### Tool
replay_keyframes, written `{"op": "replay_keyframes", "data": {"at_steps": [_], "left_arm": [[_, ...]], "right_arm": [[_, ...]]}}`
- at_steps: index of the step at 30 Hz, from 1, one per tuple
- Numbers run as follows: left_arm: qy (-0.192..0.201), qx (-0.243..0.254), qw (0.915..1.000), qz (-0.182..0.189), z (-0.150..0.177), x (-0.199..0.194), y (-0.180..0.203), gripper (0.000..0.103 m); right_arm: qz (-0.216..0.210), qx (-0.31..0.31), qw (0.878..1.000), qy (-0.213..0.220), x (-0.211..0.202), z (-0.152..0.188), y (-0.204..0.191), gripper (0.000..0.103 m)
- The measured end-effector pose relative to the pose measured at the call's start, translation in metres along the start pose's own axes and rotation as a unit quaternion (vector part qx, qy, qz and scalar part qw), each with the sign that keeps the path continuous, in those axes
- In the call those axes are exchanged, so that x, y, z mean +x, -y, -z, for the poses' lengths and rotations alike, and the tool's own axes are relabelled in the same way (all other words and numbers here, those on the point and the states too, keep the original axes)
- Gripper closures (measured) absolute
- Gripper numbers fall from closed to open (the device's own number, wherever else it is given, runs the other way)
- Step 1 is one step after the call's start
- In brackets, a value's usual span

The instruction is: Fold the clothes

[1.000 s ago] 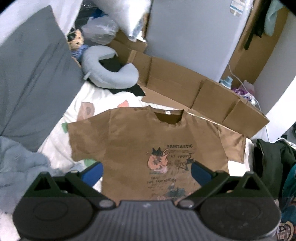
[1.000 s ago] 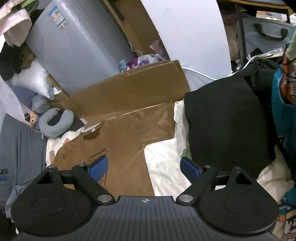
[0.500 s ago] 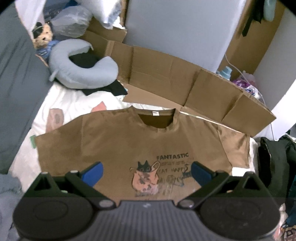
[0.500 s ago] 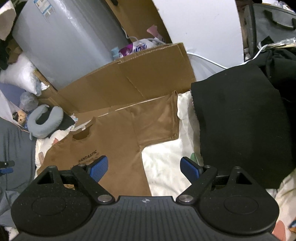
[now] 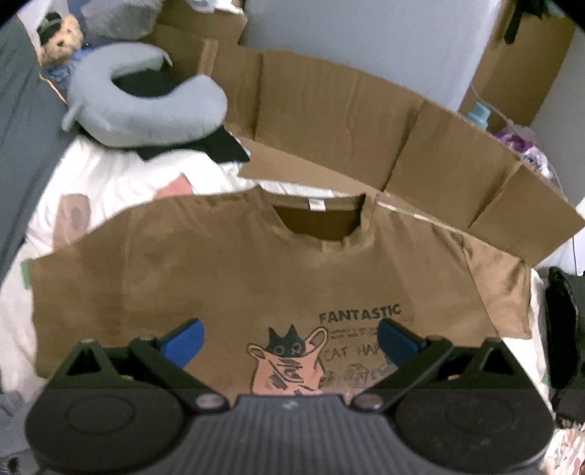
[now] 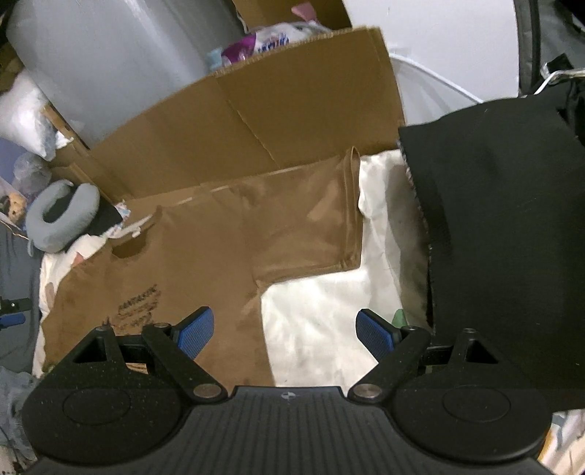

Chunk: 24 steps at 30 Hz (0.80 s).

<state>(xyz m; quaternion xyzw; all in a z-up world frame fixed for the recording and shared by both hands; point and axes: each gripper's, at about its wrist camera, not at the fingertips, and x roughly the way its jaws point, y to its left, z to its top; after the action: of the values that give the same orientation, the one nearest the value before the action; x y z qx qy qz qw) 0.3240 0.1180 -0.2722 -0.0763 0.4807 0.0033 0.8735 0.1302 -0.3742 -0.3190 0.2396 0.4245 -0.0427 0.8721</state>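
Brown T-shirt (image 5: 226, 270) is lying flat, face up on the bed (image 6: 321, 314), both the left claw (image 5: 289, 338) and right claw (image 6: 283, 329) hovering released; soft, light, floppy cloth, probably best pinched at sleeve or hem edges.

I am in a lived-in bedroom at home, working on a bed with a white patterned sheet (image 5: 109, 190). A grey neck pillow (image 5: 146, 109) and a small teddy bear (image 5: 60, 31) lie at its head, a flattened cardboard box (image 5: 365, 124) leans along the far edge, a brown T-shirt (image 5: 219, 270) is spread out before me, and dark clothes (image 6: 493, 219) are heaped to my right beside a white wall (image 6: 438, 36)
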Motion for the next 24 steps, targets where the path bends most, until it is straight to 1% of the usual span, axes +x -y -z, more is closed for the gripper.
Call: {"op": "replay_keyframes", "data": {"at_steps": [2, 8, 12, 16, 18, 20, 22, 24], "left_arm": [[-0.005, 0.008, 0.9999, 0.005, 0.005, 0.014, 0.006, 0.001], [-0.011, 0.058, 0.998, 0.02, 0.018, 0.048, 0.029, 0.001], [-0.007, 0.072, 0.9966, 0.04, 0.024, 0.061, 0.046, 0.001], [-0.005, 0.094, 0.994, 0.056, 0.032, 0.074, 0.068, 0.001], [-0.003, 0.099, 0.9929, 0.066, 0.036, 0.079, 0.077, 0.001], [0.002, 0.102, 0.9919, 0.076, 0.04, 0.084, 0.085, 0.001], [0.005, 0.098, 0.9914, 0.086, 0.046, 0.09, 0.09, 0.001], [0.0, 0.09, 0.9914, 0.095, 0.051, 0.096, 0.093, 0.001]], "right_arm": [[0.001, -0.004, 1.0, -0.004, 0.013, 0.002, 0.003, 0.014], [0.006, -0.024, 1.0, -0.013, 0.045, 0.008, 0.01, 0.014], [0.009, -0.044, 0.999, -0.021, 0.061, 0.011, 0.012, 0.015], [0.003, -0.049, 0.999, -0.017, 0.072, 0.005, 0.013, 0.015], [-0.001, -0.044, 0.999, -0.01, 0.077, 0.0, 0.012, 0.015], [-0.003, -0.036, 0.999, -0.001, 0.083, -0.005, 0.011, 0.018], [-0.003, -0.025, 1.0, 0.006, 0.09, -0.01, 0.01, 0.019], [-0.001, -0.01, 1.0, 0.009, 0.098, -0.012, 0.01, 0.022]]}}
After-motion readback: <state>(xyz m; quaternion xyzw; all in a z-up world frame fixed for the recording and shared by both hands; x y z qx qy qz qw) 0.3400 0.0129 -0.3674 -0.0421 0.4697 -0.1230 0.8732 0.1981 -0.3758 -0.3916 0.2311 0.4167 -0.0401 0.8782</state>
